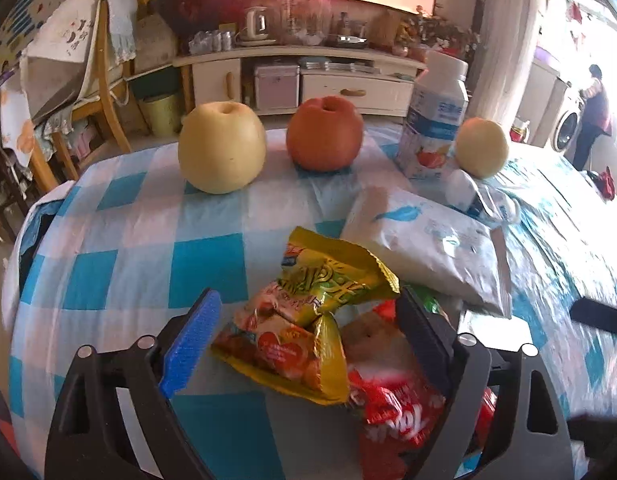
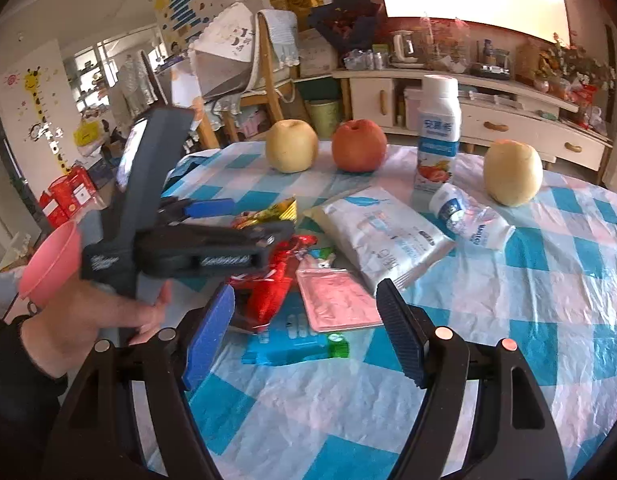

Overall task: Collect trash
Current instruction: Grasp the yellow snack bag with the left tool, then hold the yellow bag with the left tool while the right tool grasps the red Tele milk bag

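A crumpled yellow snack wrapper (image 1: 308, 320) lies on the checked tablecloth, between the open fingers of my left gripper (image 1: 308, 320). A red wrapper (image 1: 392, 408) lies under and beside it. In the right wrist view the left gripper (image 2: 268, 220) hovers over the yellow wrapper (image 2: 274, 210) and the red wrapper (image 2: 276, 280). My right gripper (image 2: 304, 332) is open and empty above a pink packet (image 2: 336, 300) and a blue wrapper (image 2: 292, 344). A crushed clear bottle (image 2: 472, 216) lies on its side.
A white tissue pack (image 2: 382, 232) lies mid-table. Two yellow pears (image 2: 291, 146) (image 2: 512, 172), a red apple (image 2: 359, 145) and an upright yogurt bottle (image 2: 437, 136) stand at the back. A pink cup (image 2: 52, 260) shows at the left, off the table. Chairs and a cabinet stand behind.
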### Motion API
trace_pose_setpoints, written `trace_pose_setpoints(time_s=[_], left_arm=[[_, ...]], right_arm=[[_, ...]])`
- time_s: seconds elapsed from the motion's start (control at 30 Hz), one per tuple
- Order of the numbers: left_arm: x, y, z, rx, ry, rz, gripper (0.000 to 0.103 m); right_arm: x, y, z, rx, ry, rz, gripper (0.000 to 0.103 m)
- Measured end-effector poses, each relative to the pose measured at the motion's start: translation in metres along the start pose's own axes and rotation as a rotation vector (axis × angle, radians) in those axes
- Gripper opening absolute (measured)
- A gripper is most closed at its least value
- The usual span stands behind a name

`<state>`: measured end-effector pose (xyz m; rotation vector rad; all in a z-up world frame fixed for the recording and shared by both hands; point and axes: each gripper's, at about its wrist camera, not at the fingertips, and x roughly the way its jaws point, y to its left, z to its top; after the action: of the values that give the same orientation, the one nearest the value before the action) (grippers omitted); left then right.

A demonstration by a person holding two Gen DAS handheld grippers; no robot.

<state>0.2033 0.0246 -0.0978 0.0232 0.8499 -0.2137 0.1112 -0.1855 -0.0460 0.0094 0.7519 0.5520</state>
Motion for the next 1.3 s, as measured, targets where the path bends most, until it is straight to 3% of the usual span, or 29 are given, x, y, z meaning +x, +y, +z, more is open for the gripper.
trace_pose_setpoints(time_s=[0.07,0.53,0.6,0.9,1.3], left_arm=[[0.003,0.002,0.000,-0.004,0.011,0.022,0.053],[-0.015,0.015,-0.002,-0.027,-0.010,0.054,0.029],[-0.019,0.018,-0.002,-0.033,-0.015,0.050,0.020],[-0.036,0.041,-0.001,-0.092,-0.044,0.044,0.016],[-0.059,0.064,0.001,-0.138,-0.086,0.056,0.015]], right_arm=[[-0.001,0.001,0.000,0.000,0.001,0.003,0.075],[0.012,0.004,0.001,-0.015,0.035,0.003,0.075],[0.019,0.007,0.004,-0.039,0.043,0.000,0.075],[0.063,0.031,0.018,-0.168,0.102,0.042,0.075],[0.099,0.053,0.020,-0.276,0.162,-0.018,0.070]])
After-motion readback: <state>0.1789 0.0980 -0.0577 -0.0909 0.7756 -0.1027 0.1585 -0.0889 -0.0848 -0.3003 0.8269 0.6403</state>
